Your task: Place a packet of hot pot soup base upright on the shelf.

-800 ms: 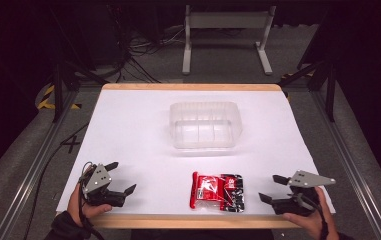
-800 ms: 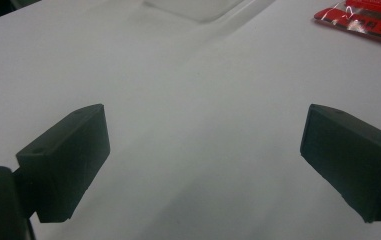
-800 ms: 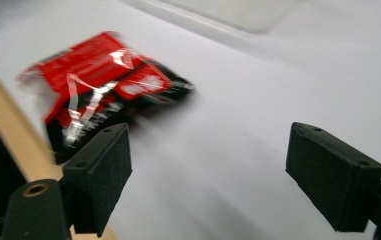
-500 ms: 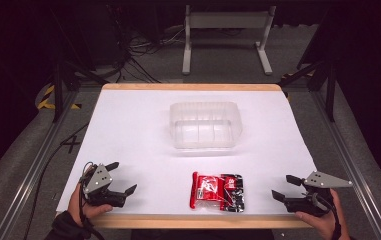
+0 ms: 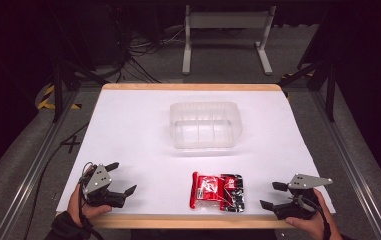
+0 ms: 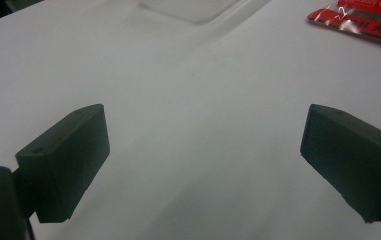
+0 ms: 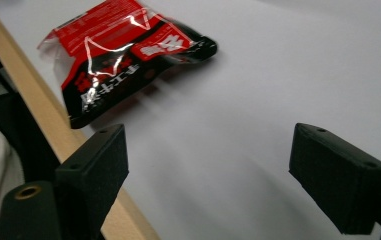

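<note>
A red and black foil packet [image 5: 218,191] lies flat near the table's front edge, in the middle. My left gripper [image 5: 121,177] rests at the front left, open with nothing between its jaws, which point right toward the packet. At the front right sits my right gripper [image 5: 272,195], also open and empty, aimed left at the packet. In the right gripper view the packet [image 7: 123,55] lies ahead of the jaws [image 7: 208,170], up and to the left, apart from them. From the left gripper [image 6: 205,160] the packet [image 6: 373,20] shows at the top right corner.
A clear plastic container [image 5: 206,125] stands beyond the packet at the table's centre, with its near edge [image 6: 193,7] in the left gripper view. The white table [image 5: 128,125] has a wooden front edge [image 7: 38,100]. Metal rails run along both sides.
My right gripper drifted a little to the right, then came back left, ending slightly nearer the front edge. The left gripper and the packet have not moved.
</note>
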`<state>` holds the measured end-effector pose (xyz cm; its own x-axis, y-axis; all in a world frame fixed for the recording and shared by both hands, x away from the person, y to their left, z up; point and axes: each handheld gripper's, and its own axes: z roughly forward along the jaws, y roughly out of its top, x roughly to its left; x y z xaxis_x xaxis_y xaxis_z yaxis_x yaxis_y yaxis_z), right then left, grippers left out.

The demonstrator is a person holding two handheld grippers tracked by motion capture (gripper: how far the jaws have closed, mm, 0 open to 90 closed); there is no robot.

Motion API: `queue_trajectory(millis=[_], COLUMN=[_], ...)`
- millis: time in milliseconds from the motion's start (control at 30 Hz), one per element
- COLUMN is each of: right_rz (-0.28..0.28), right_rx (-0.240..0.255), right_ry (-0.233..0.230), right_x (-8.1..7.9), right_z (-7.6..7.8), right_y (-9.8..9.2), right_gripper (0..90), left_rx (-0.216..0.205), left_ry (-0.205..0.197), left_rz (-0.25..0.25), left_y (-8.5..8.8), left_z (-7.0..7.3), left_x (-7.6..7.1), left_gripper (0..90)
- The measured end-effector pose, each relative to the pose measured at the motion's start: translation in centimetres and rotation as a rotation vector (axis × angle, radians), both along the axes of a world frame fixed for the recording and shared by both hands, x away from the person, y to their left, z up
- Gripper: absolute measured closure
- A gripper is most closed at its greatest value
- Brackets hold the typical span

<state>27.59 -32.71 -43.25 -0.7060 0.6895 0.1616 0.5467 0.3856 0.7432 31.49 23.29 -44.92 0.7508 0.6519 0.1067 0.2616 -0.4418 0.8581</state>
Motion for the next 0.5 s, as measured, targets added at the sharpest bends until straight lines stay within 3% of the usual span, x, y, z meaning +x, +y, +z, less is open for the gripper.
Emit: queue_trajectory(millis=[300,500], right_rz=[0.141,0.183], right_rx=[-0.022,-0.008], right_ry=[0.095,0.135], right_x=[-0.1,0.6], right_z=[-0.6,-0.5], right_y=[3.8,5.8], right_gripper=[15.6,17.2], left_rx=[0.0,0.009], left_ry=[0.003,-0.008], left_rz=[-0.002,-0.009], left_y=[-0.1,-0.3], left_z=[0.0,0.1], left_x=[0.0,-0.2], left_gripper=[6.2,6.2])
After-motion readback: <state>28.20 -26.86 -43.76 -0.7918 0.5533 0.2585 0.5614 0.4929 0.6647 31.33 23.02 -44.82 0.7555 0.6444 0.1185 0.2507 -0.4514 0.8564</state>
